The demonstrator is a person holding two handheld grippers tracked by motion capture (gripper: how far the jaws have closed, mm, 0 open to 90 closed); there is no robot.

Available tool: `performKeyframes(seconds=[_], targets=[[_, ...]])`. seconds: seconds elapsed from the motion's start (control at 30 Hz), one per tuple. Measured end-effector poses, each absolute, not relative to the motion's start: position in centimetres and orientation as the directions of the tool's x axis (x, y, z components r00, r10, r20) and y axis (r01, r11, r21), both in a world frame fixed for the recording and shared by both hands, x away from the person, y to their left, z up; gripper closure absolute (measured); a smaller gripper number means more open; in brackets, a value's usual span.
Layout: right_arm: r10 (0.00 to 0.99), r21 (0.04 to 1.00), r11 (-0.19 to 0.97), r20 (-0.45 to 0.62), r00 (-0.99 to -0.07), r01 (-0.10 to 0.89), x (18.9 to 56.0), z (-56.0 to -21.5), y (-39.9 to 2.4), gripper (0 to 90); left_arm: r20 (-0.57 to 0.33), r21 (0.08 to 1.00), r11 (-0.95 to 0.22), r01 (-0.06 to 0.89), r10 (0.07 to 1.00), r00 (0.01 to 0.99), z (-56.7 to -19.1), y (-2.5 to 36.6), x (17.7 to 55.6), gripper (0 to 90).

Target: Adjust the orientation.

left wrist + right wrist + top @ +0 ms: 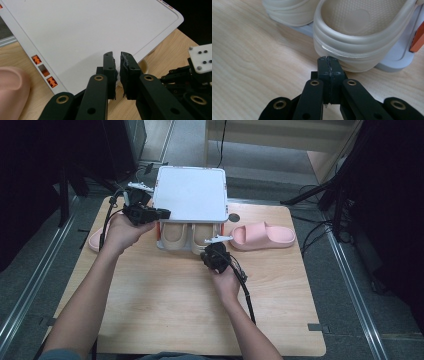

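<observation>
Because the right gripper's [328,58] two black jaws are clenched flat against each other with nothing between them, they can only push. Their blunt tip sits right at the rounded heel of the nearer translucent beige rubber slipper [362,37], low on its rim; I cannot tell whether it touches. That slipper lies beside its beige twin [287,12] on the bottom tray of the white plastic shoe box with orange clips [190,192], heels sticking out toward the person.

My reading is that the slipper is being nudged deeper into the box. A narrow tip on a curved, soft heel could slide off to one side or ride under the rim, so the slipper may twist against its twin instead of going straight in. A push aimed too low could also catch the tray's lip and shove the whole box along the light wooden table [175,305].

Over at the box's flat white top, the left gripper [117,53] is at the near edge with its jaws drawn almost together, a thin slit between them. Whether they pinch the rim or merely rest by it I cannot tell. If that hold is loose, the box has little to brace it and could skid back or swing toward the pink foam slipper [262,236] lying just to its right. Another pink slipper [11,87] lies at the box's left.
</observation>
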State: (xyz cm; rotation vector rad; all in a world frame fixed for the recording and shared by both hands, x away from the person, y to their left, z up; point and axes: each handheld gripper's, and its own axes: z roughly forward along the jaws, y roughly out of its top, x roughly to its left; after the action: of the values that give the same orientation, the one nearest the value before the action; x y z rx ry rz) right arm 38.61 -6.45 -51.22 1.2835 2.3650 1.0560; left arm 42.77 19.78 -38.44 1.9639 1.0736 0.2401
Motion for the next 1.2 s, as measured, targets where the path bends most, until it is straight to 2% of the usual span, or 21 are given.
performKeyframes(seconds=[0.4,0.7,0.87,1.1,1.2], targets=[[0.802,0.721,0.34,0.114,-0.587,0.604,40.3,-51.7,-6.3,88.8,-0.222,0.76,-0.258,0.596,0.759,0.612,-38.4,19.9,42.8,82.6],[0.771,0.745,0.341,0.127,-0.624,0.573,38.8,-50.3,-7.1,87.8,-0.218,0.763,-0.261,0.591,0.757,0.616,-38.4,19.9,42.8,81.8],[0.729,0.735,0.362,0.16,-0.666,0.573,37.0,-49.5,-8.0,84.8,-0.211,0.766,-0.259,0.589,0.764,0.61,-38.3,20.1,42.8,74.3],[0.629,0.721,0.434,0.186,-0.755,0.54,33.7,-48.8,-10.2,71.2,-0.233,0.771,-0.221,0.597,0.774,0.588,-37.2,21.3,41.9,56.4],[0.597,0.73,0.433,0.208,-0.775,0.529,33.0,-48.6,-11.0,67.2,-0.236,0.763,-0.219,0.608,0.781,0.578,-36.8,21.9,41.6,54.0]])
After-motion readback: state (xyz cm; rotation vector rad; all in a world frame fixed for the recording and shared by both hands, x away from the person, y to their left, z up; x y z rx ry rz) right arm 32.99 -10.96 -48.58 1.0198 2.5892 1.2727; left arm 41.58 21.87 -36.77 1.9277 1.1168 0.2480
